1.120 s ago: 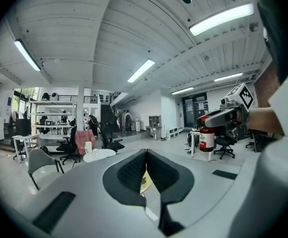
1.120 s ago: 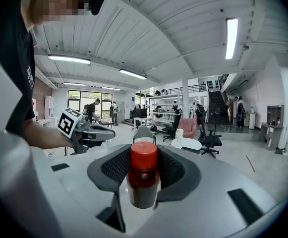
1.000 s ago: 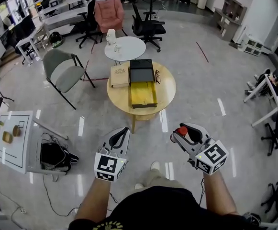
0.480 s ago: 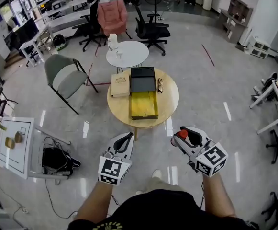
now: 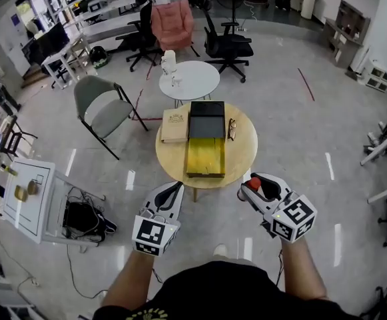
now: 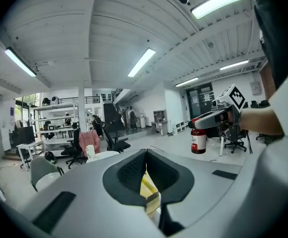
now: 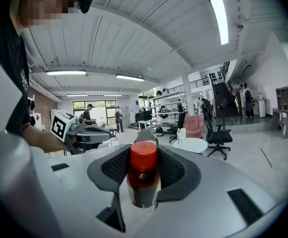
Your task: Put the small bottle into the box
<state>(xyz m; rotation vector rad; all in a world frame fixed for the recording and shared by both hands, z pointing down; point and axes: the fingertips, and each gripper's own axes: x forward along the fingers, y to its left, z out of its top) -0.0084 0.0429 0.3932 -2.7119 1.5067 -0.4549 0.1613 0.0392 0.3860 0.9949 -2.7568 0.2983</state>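
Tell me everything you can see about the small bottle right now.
The small bottle has a red cap, a dark, glassy-looking body and, in the left gripper view, a white label. It stands upright, clamped between the jaws of the right gripper, held in the air short of the round table, touching nothing else.

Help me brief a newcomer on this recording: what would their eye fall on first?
The red-capped small bottle stands clamped in the right gripper, held low in front of the person. Ahead, on the round wooden table, lies an open box with a bright yellow inside. The left gripper is shut and empty.
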